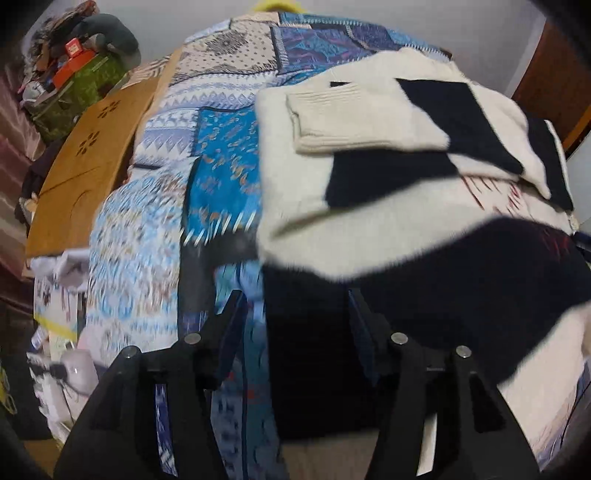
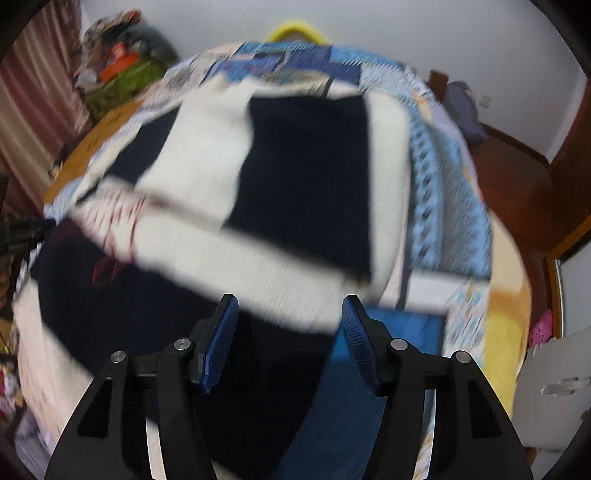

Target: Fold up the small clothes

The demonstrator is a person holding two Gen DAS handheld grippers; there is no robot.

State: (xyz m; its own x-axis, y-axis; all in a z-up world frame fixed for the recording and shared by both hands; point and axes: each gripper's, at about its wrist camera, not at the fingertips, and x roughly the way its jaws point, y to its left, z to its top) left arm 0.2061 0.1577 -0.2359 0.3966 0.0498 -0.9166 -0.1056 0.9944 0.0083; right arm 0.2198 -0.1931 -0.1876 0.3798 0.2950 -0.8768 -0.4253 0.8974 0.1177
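Note:
A cream and black knitted sweater [image 1: 354, 155] lies on a blue patterned bedspread [image 1: 221, 147], with one sleeve [image 1: 354, 122] folded across its chest. My left gripper [image 1: 295, 295] is open, its fingers either side of the sweater's black near edge. In the right wrist view the same sweater [image 2: 295, 177] fills the middle, blurred. My right gripper [image 2: 290, 306] is open over the sweater's near black hem [image 2: 258, 350], holding nothing.
An orange wooden board [image 1: 88, 162] lies along the bed's left side, with a pile of clutter [image 1: 77, 62] beyond it. A yellow hoop [image 2: 295, 31] shows at the bed's far end. Wooden furniture [image 2: 517, 184] and a white stool [image 2: 554, 391] stand to the right.

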